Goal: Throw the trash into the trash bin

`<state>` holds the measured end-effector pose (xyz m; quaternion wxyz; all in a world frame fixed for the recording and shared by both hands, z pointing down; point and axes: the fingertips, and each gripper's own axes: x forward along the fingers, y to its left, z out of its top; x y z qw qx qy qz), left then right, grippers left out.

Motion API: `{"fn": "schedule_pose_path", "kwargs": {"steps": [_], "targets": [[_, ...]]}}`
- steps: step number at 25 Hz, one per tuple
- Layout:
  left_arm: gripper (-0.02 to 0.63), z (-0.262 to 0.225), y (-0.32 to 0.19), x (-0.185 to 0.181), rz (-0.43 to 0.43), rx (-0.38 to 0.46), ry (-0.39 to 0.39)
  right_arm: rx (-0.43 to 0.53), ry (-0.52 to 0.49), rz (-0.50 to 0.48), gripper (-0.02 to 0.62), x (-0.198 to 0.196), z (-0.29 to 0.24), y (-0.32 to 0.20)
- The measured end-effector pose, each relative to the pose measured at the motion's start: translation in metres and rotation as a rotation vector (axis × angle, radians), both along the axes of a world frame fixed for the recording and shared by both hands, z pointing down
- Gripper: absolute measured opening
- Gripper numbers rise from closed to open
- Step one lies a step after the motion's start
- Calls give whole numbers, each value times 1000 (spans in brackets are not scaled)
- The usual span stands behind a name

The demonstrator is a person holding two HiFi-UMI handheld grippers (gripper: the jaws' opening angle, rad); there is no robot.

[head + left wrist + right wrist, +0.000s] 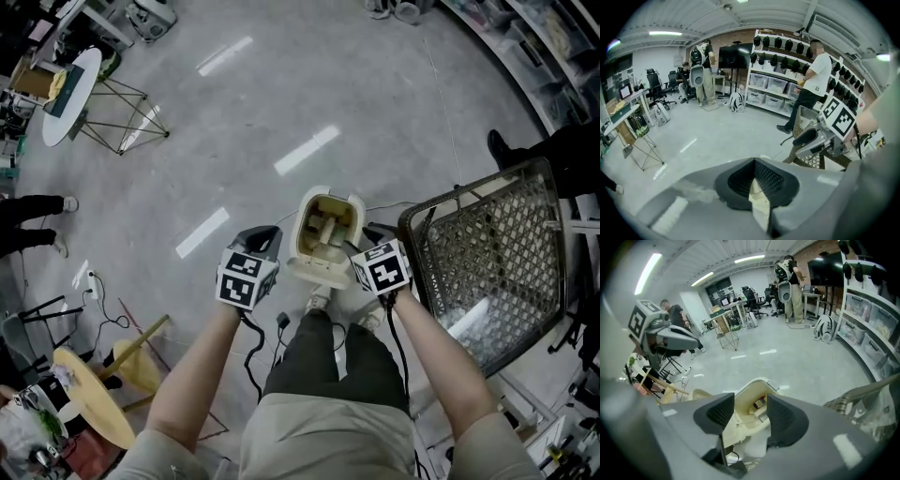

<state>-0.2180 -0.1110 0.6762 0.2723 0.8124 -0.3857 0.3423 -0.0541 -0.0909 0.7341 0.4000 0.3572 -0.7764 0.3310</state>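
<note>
Your left gripper (754, 178) is clamped on what looks like a pale scrap (760, 206). It's pinched deep between the pads, I'd guess so it doesn't drop early. The bin (304, 223) sits lid-open just right of that gripper and below it, right under the tips of your right gripper (749, 414). Those jaws stand apart with nothing in them, probably just waiting. Nothing readable anywhere, only the square markers on the cubes (248, 278).

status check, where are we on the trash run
Left gripper shut on pale scrap. Right gripper open, empty, beside open trash bin. Wire cart at right, not blocking the bin mouth.
</note>
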Motion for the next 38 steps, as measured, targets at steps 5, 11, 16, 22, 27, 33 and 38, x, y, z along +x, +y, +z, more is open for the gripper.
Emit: {"fn": "schedule_pose_path", "kwargs": {"steps": [5,11,16,22,27,33,38], "targets": [[2,-45,-9,14,11,69,5,103,-60,47,195,16,-66,-4],[2,-111,-18,33,32,162,32,243,-130,110,163,35,-153,-8],[2,-163,-25,49,69,231,36,336,-191,158,146,49,-223,-10],[2,-224,-21,78,120,316,69,466,-232,210,129,74,-298,-4],[2,-275,-21,95,188,401,67,574,-269,263,115,87,-363,3],[2,-344,-22,130,232,539,114,706,-286,287,96,113,-434,20],[2,-403,-6,156,299,671,150,821,-277,330,73,136,-487,46]]}}
